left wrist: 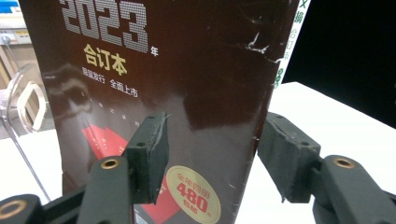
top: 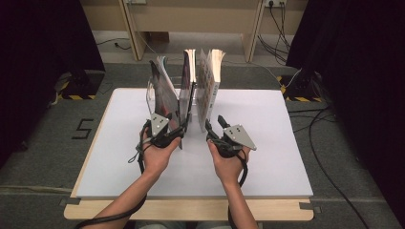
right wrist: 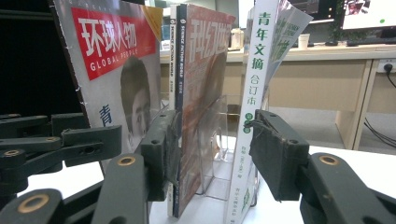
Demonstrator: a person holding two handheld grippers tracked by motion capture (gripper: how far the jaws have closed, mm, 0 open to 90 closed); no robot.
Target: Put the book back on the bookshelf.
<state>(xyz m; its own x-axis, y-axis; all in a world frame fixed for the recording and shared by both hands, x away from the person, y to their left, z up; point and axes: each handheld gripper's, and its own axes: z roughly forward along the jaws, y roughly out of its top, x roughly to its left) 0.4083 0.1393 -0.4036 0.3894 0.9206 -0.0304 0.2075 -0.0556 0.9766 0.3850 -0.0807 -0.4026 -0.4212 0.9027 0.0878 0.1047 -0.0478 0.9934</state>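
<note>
The person is working on a row of magazines standing upright in a clear rack [right wrist: 219, 154] at the far middle of the white counter [top: 267, 157].

The left gripper [top: 165, 128] is reaching for the dark magazine [left wrist: 168, 93] at the left of the row. Its fingers [left wrist: 147, 156] are half-wide, with the lower spine edge of this magazine between them; one pad is lying against the cover, the other is standing just beside the edge, so I judge the grip is not yet made.

The right gripper [top: 217, 129] is waiting near the green-spined volume [right wrist: 254, 107], its fingers [right wrist: 275, 154] wide and holding nothing, with the gap between the red magazine [right wrist: 201, 102] and that volume in front of it.

To do this step well, the left fingers should be closing squarely on the spine, low down, where the paper is stiff. The neighbours are leaning on each other, so the pull should be slow and straight. The right gripper could be steadying the others, otherwise they may be falling over.
</note>
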